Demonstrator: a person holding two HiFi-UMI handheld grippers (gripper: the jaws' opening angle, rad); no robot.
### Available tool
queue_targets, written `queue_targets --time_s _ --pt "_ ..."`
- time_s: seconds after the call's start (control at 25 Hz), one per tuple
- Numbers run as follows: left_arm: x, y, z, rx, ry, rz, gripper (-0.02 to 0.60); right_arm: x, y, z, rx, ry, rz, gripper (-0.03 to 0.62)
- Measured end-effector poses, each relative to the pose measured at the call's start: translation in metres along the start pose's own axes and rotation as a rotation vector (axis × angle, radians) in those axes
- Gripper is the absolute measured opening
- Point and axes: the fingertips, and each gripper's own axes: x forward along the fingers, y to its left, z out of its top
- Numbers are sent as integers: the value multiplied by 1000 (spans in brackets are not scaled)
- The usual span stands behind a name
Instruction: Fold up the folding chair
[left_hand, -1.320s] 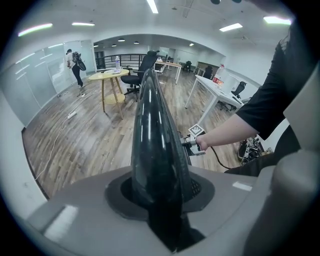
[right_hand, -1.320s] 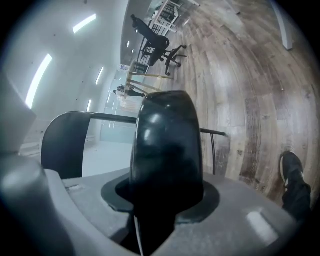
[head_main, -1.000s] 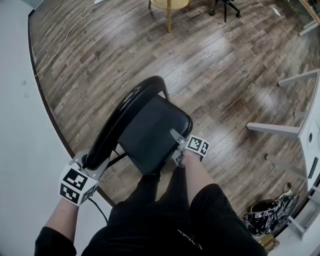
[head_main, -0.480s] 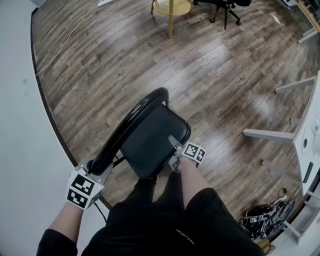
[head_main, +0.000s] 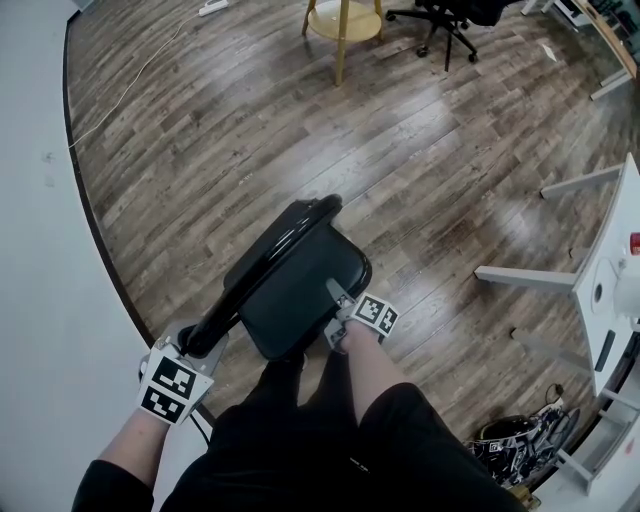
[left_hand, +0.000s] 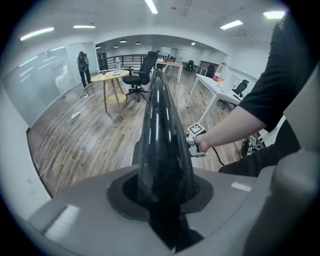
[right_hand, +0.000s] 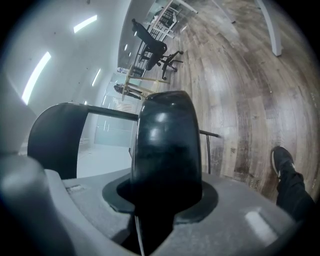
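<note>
The black folding chair stands right in front of my legs in the head view. Its padded seat (head_main: 297, 292) is tipped up close against the glossy curved backrest (head_main: 262, 266). My left gripper (head_main: 203, 343) is shut on the top of the backrest (left_hand: 162, 130), which fills the left gripper view between the jaws. My right gripper (head_main: 334, 312) is shut on the front edge of the seat (right_hand: 167, 145), which is clamped between its jaws in the right gripper view. The backrest (right_hand: 50, 135) shows to the left there. The right gripper (left_hand: 194, 144) also shows in the left gripper view, beside the backrest.
A white wall (head_main: 35, 220) runs close along the left. Wooden floor lies ahead, with a white cable (head_main: 130, 75), a round yellow table (head_main: 343, 15) and an office chair (head_main: 450, 15) far off. White desk legs (head_main: 535, 275) and a dark bag (head_main: 515, 445) are at the right.
The seat and the backrest have come closer together, so the chair looks flatter. My left gripper has moved right and inward with the backrest. The right gripper has kept its hold on the seat edge.
</note>
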Motion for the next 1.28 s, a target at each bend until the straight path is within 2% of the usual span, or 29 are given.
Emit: queue_targets --time_s 0.36,0.96,1.28 --pt "-1 -10 -8 43 8 15 98 2 14 -8 12 -17 -42 155" --pt "-14 -23 -12 50 20 14 92 0 47 -23 46 -47 -92 135" --pt "-17 -29 -12 83 41 26 83 4 63 -25 57 -66 -128 127"
